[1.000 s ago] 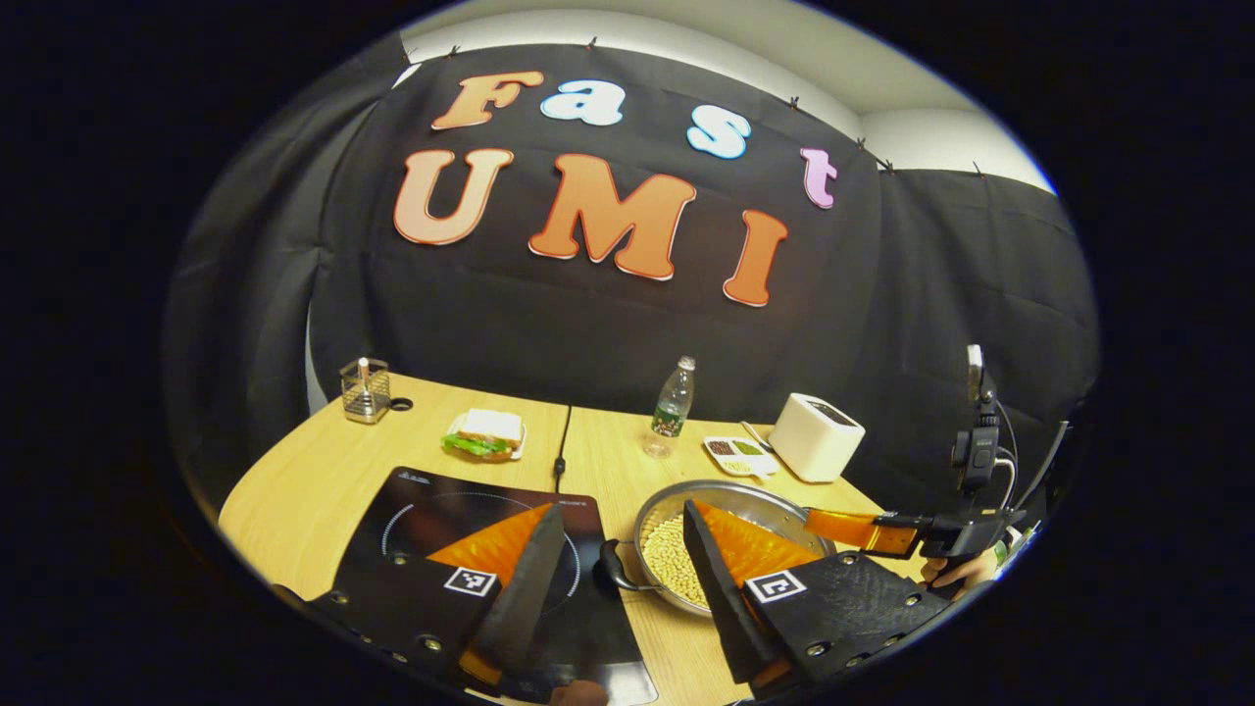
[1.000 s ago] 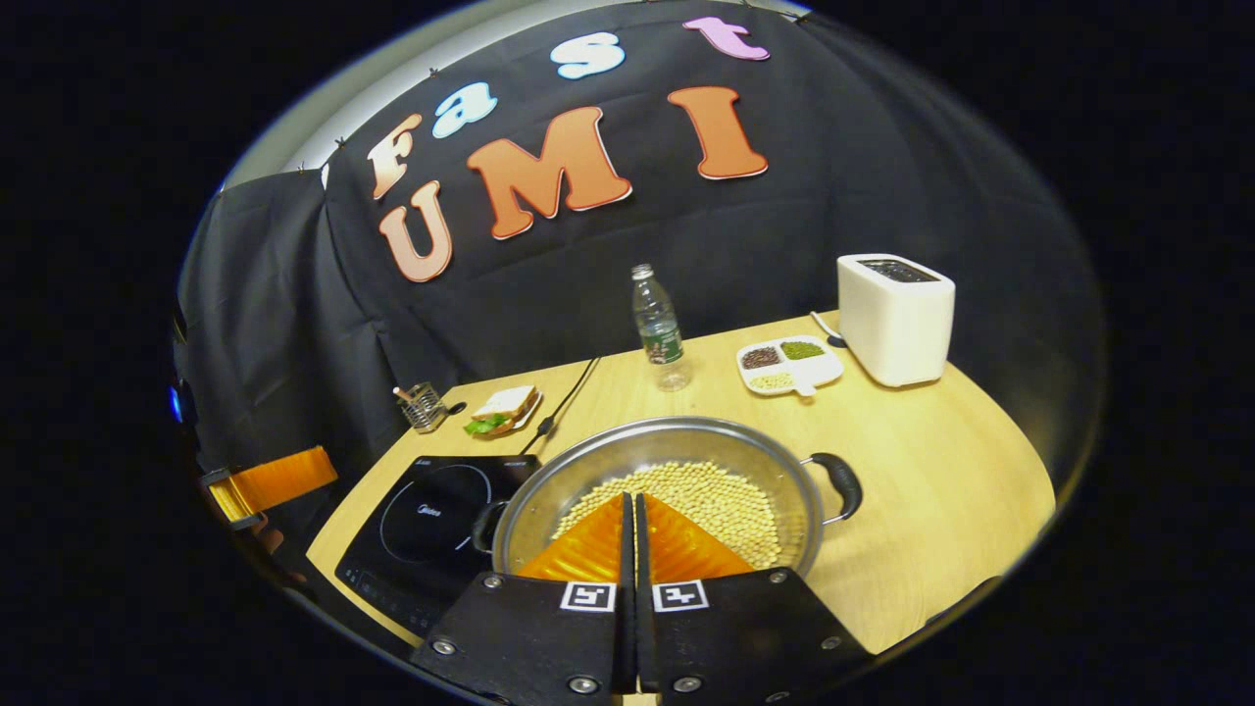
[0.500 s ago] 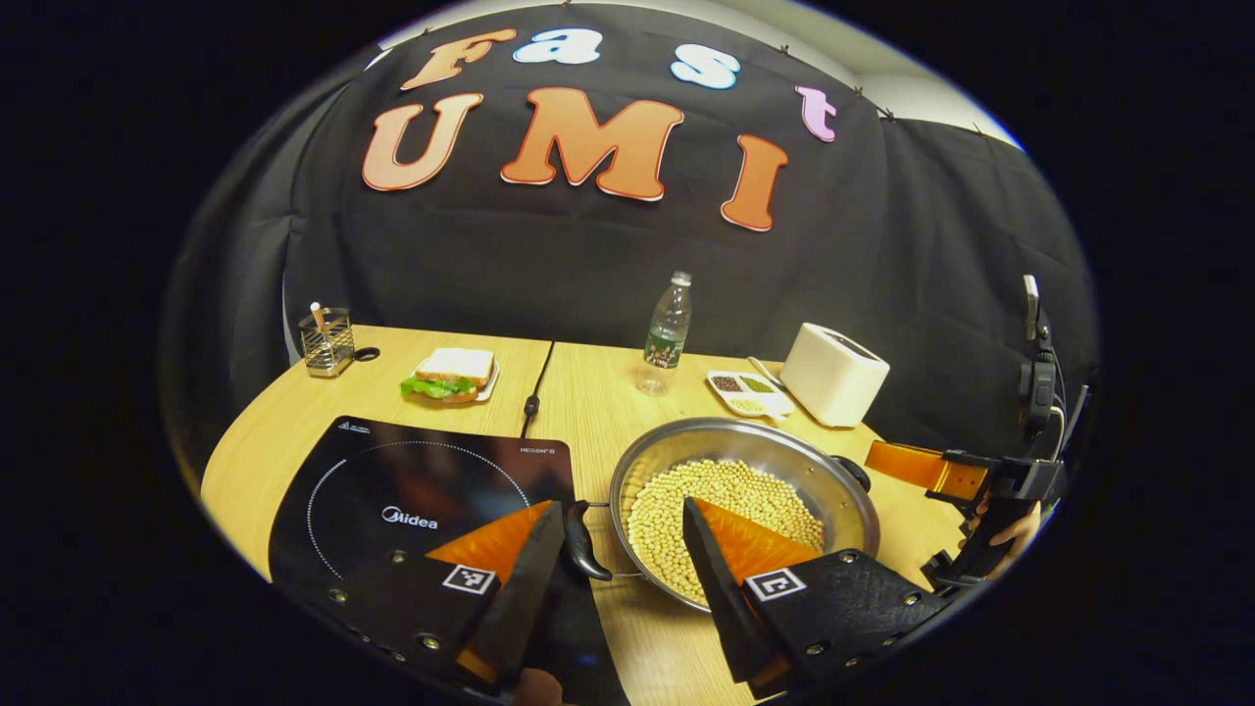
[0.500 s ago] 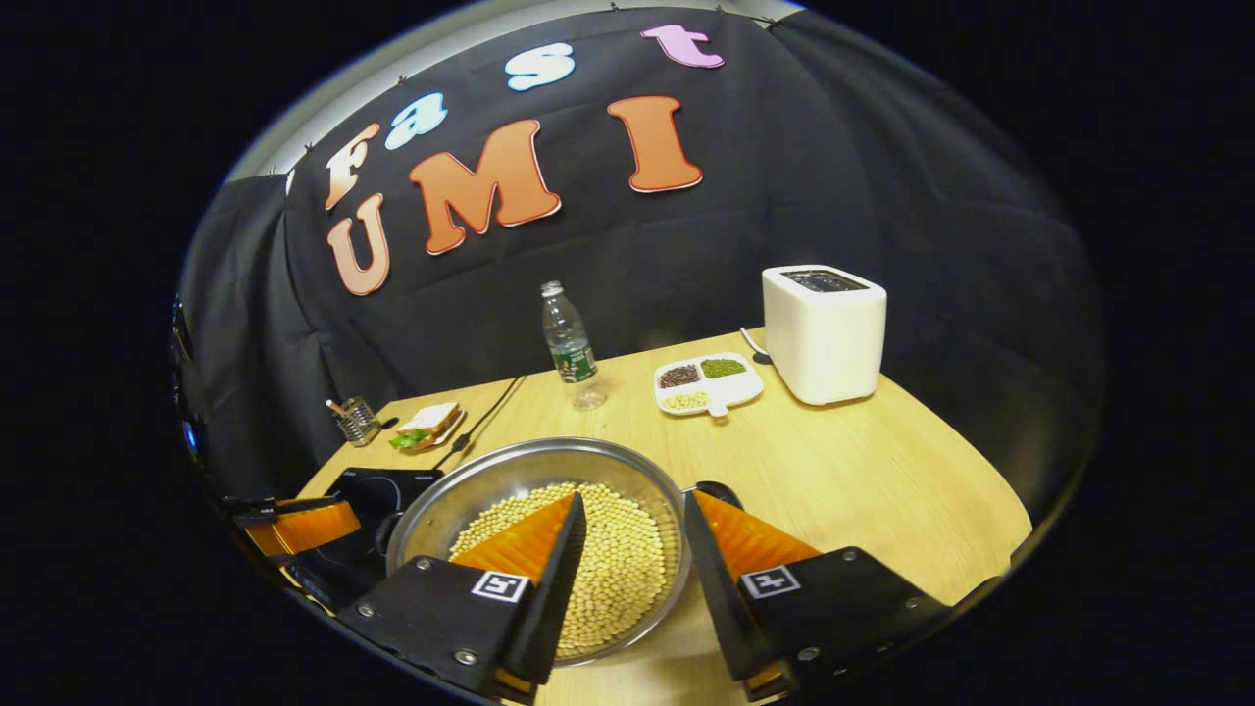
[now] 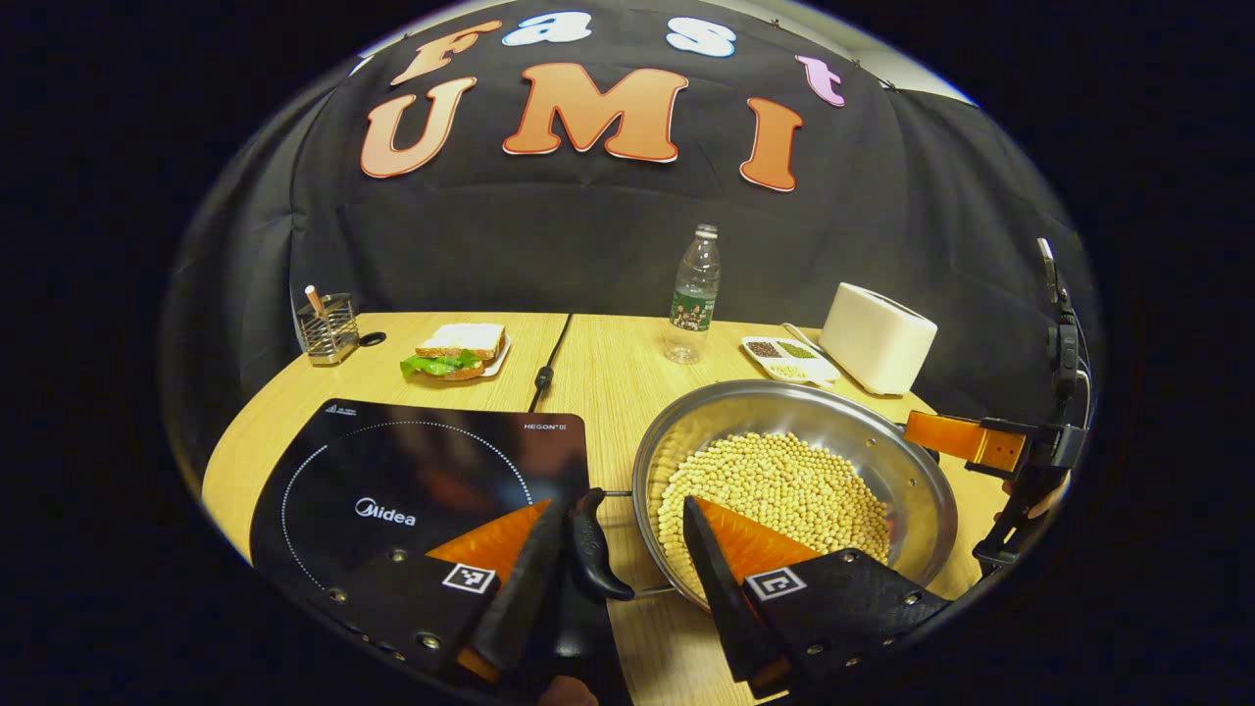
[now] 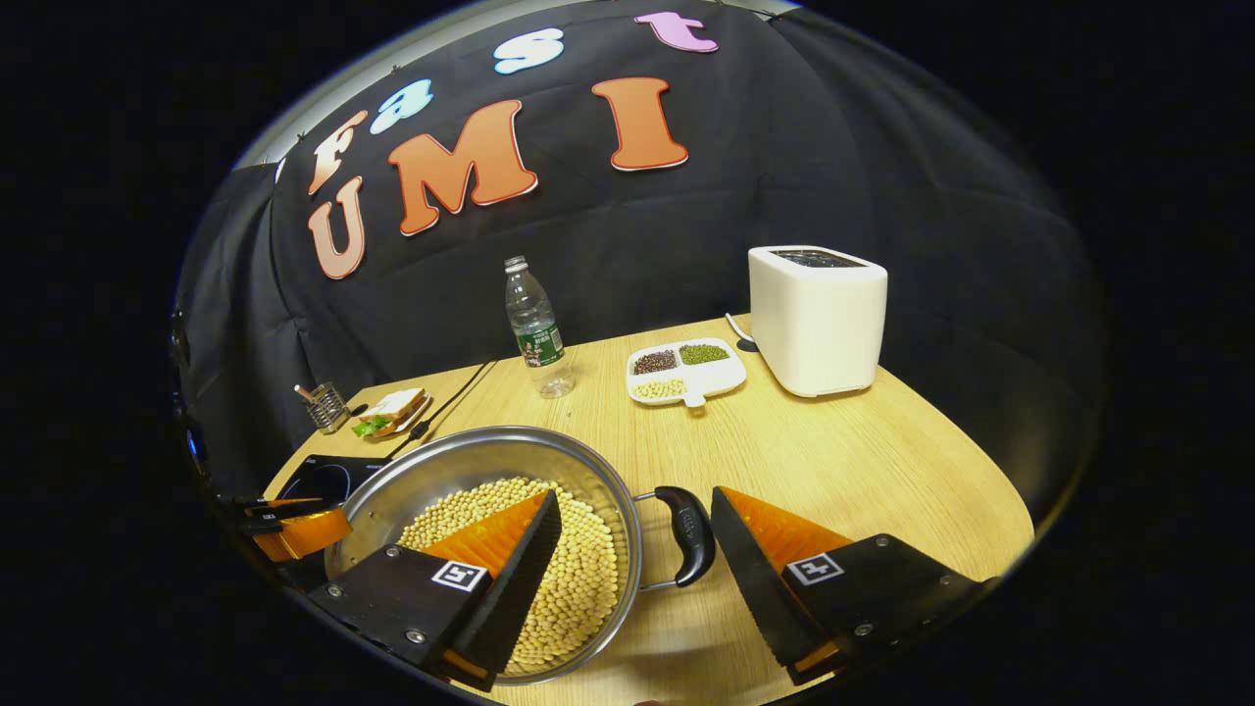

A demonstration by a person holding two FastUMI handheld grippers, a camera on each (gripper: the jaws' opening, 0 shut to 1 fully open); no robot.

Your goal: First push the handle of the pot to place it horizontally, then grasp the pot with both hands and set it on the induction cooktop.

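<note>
The left gripper [image 5: 618, 549] is hanging with its fingers spread, straddling the pot's left handle [image 5: 591, 545] without pinching it. The right gripper [image 6: 635, 549] is likewise holding its fingers apart around the right handle [image 6: 688, 534], one finger over the beans [image 6: 569, 559] and one outside. Each appears to be lining up so both can close and share the load evenly. The pot [image 5: 922, 480] is sitting on the tabletop [image 6: 833, 441], just beside the induction cooktop [image 5: 412, 480], handles roughly in line across it. Behind it are standing a bottle [image 5: 692, 294], a toaster [image 6: 817, 319] and a sandwich [image 5: 456, 350].
</note>
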